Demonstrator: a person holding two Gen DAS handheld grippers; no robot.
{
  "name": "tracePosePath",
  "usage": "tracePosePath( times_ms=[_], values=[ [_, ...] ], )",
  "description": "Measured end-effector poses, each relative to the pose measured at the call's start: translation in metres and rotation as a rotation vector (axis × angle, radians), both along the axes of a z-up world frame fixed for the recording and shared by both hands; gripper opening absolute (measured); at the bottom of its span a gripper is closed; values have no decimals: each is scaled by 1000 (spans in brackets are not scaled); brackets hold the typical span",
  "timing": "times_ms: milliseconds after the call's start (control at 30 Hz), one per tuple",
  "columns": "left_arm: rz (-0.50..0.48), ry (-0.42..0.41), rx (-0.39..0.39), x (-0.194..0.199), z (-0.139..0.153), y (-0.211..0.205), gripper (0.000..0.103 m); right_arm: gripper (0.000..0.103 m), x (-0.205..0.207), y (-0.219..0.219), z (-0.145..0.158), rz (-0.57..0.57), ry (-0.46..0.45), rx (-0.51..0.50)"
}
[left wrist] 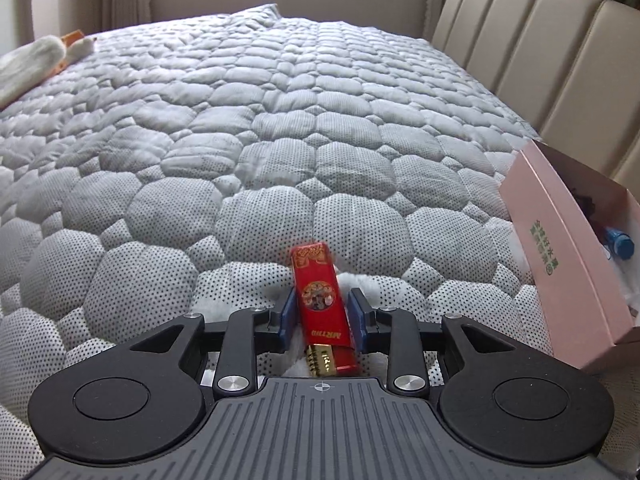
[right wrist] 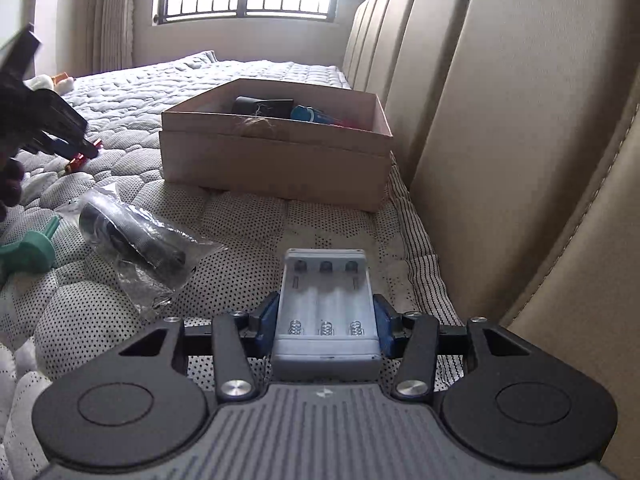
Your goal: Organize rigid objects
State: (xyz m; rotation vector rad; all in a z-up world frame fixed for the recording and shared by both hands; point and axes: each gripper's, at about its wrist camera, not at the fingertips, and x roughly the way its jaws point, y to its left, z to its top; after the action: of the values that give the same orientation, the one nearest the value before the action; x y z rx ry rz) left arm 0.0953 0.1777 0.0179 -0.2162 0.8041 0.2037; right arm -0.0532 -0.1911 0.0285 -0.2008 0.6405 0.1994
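Note:
In the left wrist view my left gripper (left wrist: pixel 322 316) has its blue pads on either side of a red lighter (left wrist: pixel 323 307) that lies on the quilted bed; the pads look close against it. The pink open box (left wrist: pixel 568 256) stands to the right with a blue item (left wrist: pixel 619 242) inside. In the right wrist view my right gripper (right wrist: pixel 325 322) is shut on a grey battery holder (right wrist: pixel 325 312) with three empty slots, just above the mattress. The box (right wrist: pixel 276 160) lies ahead with several items inside. The left gripper (right wrist: pixel 48 128) shows at far left.
A black item in a clear plastic bag (right wrist: pixel 136 240) and a green plastic piece (right wrist: pixel 28 252) lie left of my right gripper. The padded headboard (right wrist: pixel 500 160) runs along the right. A plush toy (left wrist: pixel 36 60) lies at the far left of the bed.

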Motion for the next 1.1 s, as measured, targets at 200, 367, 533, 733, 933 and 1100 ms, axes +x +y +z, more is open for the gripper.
tracePosePath(
  times_ms=[200, 367, 533, 733, 933, 1100],
  values=[
    [-5, -32, 42, -6, -2, -5, 27, 48, 1, -2, 3, 9, 17, 8],
    [-67, -20, 61, -27, 5, -13, 27, 47, -8, -1, 13, 42, 31, 5],
    [-164, -2, 2, -70, 14, -31, 27, 47, -27, -8, 19, 65, 42, 19],
    [-310, -24, -87, -132, 34, -64, 27, 47, -49, -17, 31, 54, 31, 35],
    [-513, -17, -135, -167, 60, -116, 27, 47, -70, -23, 44, 61, 2, 41],
    [-600, -11, -167, -167, 68, -157, 27, 47, -85, -22, 53, 81, -31, 47]
  ],
)
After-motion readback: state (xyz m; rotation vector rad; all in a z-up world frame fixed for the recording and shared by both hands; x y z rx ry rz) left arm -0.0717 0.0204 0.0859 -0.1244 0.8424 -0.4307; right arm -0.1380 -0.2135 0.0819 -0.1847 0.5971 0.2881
